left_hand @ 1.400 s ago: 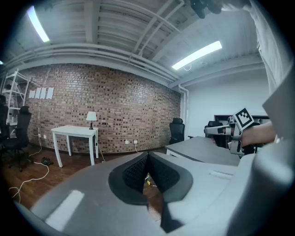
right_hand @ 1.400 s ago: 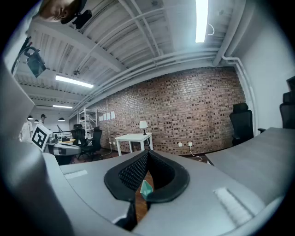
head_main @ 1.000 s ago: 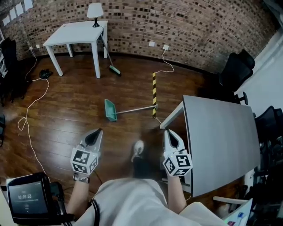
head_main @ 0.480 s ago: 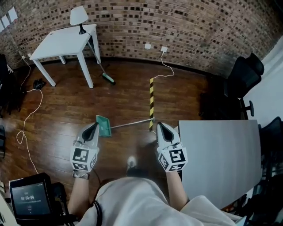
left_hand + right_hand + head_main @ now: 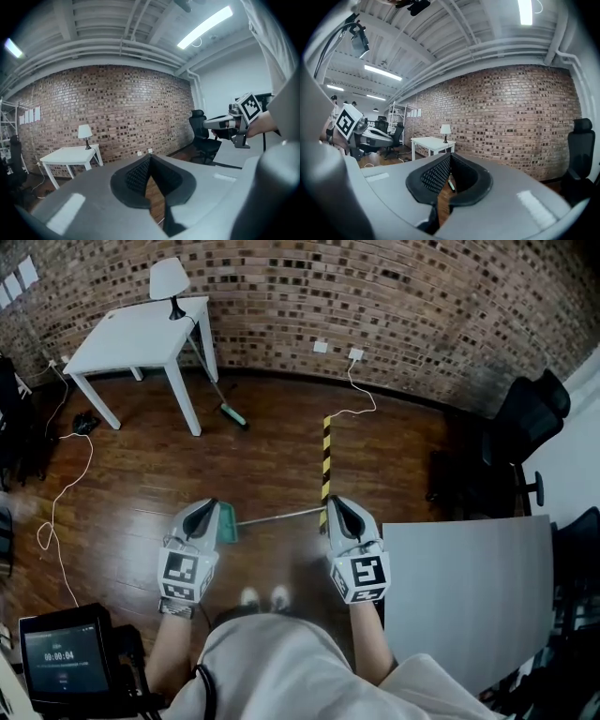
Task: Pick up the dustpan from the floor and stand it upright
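Note:
The green dustpan lies flat on the wooden floor, its long metal handle running right toward a yellow-and-black strip. In the head view my left gripper hangs over the pan's left edge, well above the floor. My right gripper hangs over the handle's far end. Both point forward, nearly level, with the jaws shut and empty. The left gripper view shows my left gripper closed against the brick wall; the right gripper view shows my right gripper closed too. Neither gripper view shows the dustpan.
A white table with a lamp stands at the back left, a broom leaning on it. A grey desk fills the right, an office chair behind it. A white cable trails along the left floor.
The person has walked forward, so the dustpan has slid from mid-floor to just under the gripper tips. Both grippers travelled along, still shut. The grey desk now lies further right.

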The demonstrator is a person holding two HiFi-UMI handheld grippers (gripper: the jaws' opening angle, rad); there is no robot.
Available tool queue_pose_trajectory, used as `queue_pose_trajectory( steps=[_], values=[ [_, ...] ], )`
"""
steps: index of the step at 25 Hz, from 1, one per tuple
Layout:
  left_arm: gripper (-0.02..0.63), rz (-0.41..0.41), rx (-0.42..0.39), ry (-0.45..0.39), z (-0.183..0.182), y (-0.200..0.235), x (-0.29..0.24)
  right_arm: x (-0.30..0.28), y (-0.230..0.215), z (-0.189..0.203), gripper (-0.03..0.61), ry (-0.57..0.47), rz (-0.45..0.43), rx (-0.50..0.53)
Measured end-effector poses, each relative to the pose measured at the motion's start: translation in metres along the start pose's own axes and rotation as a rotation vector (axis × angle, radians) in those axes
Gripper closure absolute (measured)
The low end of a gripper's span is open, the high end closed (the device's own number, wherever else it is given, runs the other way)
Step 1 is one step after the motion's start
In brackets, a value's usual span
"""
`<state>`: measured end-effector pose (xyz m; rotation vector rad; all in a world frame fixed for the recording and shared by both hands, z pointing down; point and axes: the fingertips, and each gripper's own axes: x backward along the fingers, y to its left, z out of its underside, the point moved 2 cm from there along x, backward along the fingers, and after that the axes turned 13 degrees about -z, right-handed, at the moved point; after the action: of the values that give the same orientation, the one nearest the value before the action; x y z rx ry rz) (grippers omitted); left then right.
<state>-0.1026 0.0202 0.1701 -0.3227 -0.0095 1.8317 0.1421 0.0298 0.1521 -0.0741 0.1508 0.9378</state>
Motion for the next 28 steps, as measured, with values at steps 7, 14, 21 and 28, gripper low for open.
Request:
queue_pose_trajectory(
  steps=[7, 14, 21, 28],
  values=[
    [0.613, 0.005, 0.02, 0.02, 0.009, 0.02, -0.009, -0.007, -0.009, 0.004, 0.566, 0.024, 0.052, -0.025],
    [0.612, 0.001, 0.035, 0.044, 0.025, 0.039, -0.01, -0.017, -0.008, 0.011, 0.566, 0.059, 0.059, -0.027],
    [0.584, 0.044, 0.038, 0.12, 0.07, 0.062, -0.025, -0.045, -0.001, 0.034, 0.566, 0.156, 0.046, 0.052],
    [0.554, 0.1, -0.006, 0.233, 0.126, 0.04, -0.073, -0.053, -0.057, 0.104, 0.511, 0.227, 0.06, -0.102]
  ],
)
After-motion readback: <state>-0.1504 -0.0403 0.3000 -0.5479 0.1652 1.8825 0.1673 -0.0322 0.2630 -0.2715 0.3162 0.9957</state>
